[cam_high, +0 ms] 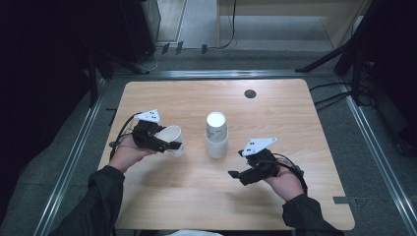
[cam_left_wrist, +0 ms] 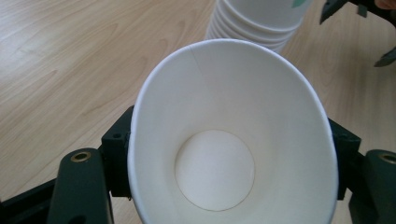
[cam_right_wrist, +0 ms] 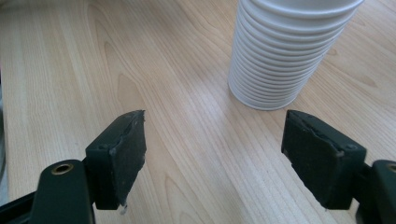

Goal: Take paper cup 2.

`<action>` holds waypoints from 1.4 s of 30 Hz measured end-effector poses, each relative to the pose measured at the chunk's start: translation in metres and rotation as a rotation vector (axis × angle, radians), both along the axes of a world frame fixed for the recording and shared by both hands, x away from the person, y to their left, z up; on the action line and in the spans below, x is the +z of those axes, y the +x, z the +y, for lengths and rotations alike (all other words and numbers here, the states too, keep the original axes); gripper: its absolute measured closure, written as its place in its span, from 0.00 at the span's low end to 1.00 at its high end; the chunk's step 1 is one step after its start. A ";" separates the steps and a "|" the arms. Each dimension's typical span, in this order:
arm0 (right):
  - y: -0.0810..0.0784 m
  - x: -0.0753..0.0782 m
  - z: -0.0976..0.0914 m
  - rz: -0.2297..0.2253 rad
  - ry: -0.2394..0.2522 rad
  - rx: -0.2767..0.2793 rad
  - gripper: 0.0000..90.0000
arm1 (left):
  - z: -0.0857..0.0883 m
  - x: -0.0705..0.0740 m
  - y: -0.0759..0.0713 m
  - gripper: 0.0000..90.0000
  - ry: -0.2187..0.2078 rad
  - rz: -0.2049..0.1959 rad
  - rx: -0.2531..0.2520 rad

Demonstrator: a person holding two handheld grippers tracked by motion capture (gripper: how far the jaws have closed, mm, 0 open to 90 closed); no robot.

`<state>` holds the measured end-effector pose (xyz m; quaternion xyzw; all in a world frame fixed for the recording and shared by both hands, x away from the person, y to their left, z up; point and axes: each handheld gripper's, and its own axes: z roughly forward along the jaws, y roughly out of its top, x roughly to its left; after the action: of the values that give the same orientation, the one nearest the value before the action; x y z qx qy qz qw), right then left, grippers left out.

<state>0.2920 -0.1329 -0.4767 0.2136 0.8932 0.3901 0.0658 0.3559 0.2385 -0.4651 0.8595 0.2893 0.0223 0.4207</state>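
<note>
squeezed oval between the left gripper (cam_high: 173, 145) jaws, one paper cup (cam_left_wrist: 233, 154) was held off the stack (cam_high: 216, 135) for separation; right gripper (cam_right_wrist: 215, 158) gaped empty.

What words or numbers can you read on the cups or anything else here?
None can be read.
Stack of paper cups: small dark marks on its side in the high view and a green patch in the left gripper view, too small or cut off to read.
Grey plates on the hand-held grippers: dark dots, no letters.
Single paper cup: plain white inside.
</note>
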 end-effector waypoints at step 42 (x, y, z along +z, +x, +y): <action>-0.002 -0.006 0.004 0.006 -0.030 0.026 0.25 | 0.079 -0.031 0.040 0.28 0.140 0.014 0.348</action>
<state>0.2901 -0.1286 -0.4824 0.2022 0.9019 0.3766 0.0613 0.3957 0.3173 -0.4956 0.8239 0.4343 0.1088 0.3475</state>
